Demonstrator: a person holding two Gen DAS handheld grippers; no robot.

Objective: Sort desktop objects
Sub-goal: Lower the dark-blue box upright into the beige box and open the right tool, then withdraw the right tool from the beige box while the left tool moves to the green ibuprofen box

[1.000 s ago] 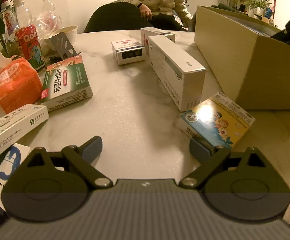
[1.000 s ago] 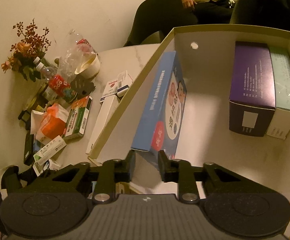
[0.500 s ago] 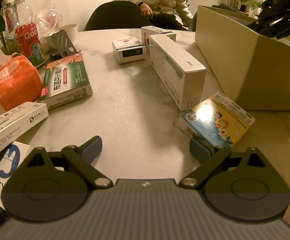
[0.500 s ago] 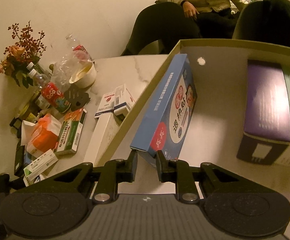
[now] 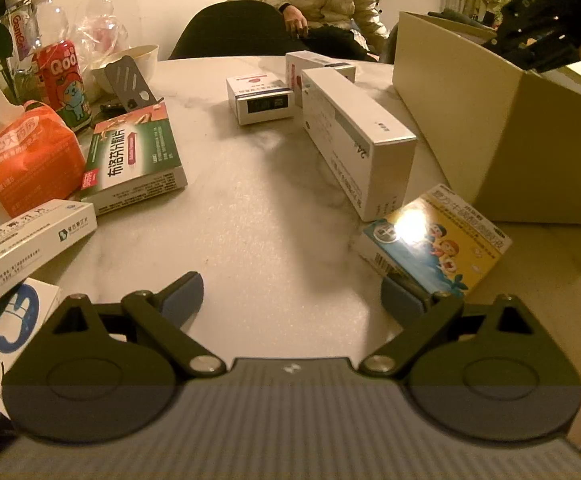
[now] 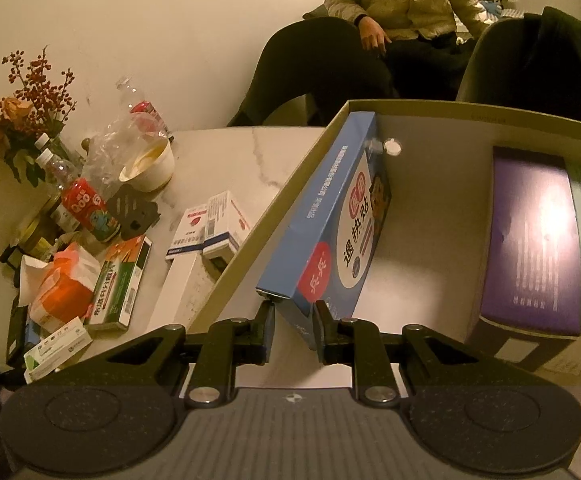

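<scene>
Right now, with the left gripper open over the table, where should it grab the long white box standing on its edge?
Grip the long white box across its two broad faces, at the near end, coming from above. It stands on a narrow edge, tall and thin, so the open left gripper should straddle it; lengthwise it looks too long.

Bare tabletop (image 5: 250, 216) between green box (image 5: 136, 156) and long white box (image 5: 354, 136).
</scene>
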